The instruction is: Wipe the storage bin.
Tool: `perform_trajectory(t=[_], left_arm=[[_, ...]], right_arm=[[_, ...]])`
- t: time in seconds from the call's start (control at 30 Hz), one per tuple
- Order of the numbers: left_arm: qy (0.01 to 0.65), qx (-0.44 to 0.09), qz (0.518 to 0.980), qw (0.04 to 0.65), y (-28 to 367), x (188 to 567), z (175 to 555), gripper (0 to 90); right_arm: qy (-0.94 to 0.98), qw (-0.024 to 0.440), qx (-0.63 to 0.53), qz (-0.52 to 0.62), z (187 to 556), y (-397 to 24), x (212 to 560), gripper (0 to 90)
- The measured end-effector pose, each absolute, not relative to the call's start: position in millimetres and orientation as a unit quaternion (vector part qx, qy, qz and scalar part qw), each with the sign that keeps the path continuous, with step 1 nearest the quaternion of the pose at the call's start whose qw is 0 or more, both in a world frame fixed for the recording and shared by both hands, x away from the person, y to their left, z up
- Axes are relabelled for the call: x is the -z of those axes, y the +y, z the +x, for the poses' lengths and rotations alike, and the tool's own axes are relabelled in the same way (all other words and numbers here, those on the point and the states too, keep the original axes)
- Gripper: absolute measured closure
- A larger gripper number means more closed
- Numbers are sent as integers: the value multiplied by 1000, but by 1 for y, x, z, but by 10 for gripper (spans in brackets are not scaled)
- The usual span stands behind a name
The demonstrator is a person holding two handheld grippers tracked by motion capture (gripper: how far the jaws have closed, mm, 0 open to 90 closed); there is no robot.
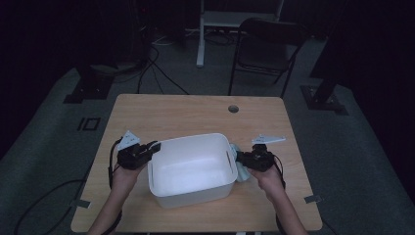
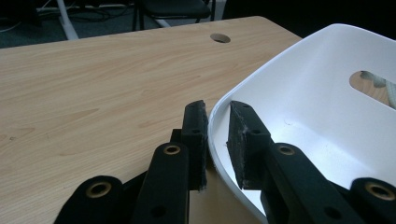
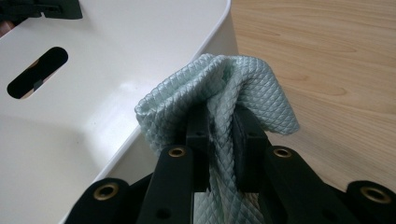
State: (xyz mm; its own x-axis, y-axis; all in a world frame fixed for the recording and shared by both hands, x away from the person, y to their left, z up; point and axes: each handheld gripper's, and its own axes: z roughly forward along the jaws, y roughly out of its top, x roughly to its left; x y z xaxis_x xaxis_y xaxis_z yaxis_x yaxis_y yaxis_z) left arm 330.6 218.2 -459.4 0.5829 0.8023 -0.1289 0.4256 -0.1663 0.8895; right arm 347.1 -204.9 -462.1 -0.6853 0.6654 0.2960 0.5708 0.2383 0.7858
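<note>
A white plastic tub (image 1: 191,138) stands in the middle of the wooden table (image 1: 195,112). My left gripper (image 1: 155,147) is at its left wall. In the left gripper view the gripper (image 2: 218,111) has one jaw outside and one inside the tub's rim (image 2: 303,93), shut on it. My right gripper (image 1: 240,157) is just outside the tub's right wall, shut on a pale green quilted cloth (image 1: 242,174). In the right gripper view the cloth (image 3: 252,84) bunches up over the gripper (image 3: 222,119) and leans against the tub's outer wall (image 3: 116,56).
A round cable hole (image 1: 233,108) is in the table's far side. A folding chair (image 1: 266,49) and a white stand (image 1: 200,44) are on the floor beyond the table. Cables (image 1: 156,73) lie on the carpet at the far left. A handle slot (image 3: 37,72) opens in the tub's far wall.
</note>
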Motion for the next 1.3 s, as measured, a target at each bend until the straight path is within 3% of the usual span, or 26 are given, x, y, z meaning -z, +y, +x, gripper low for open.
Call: perform_trajectory(t=[0.6, 0.83, 1.07, 1.3], left_arm=[[414, -191, 741, 493, 218, 459, 331, 773], [416, -192, 739, 494, 217, 459, 331, 773], [415, -191, 739, 495, 217, 460, 331, 773], [416, -190, 738, 496, 217, 460, 331, 773]], right_arm=[[791, 53, -477, 379, 362, -204, 448, 794], [793, 24, -470, 387, 370, -204, 463, 795], [790, 36, -482, 378, 373, -205, 450, 795], [800, 31, -462, 382, 377, -202, 460, 795]])
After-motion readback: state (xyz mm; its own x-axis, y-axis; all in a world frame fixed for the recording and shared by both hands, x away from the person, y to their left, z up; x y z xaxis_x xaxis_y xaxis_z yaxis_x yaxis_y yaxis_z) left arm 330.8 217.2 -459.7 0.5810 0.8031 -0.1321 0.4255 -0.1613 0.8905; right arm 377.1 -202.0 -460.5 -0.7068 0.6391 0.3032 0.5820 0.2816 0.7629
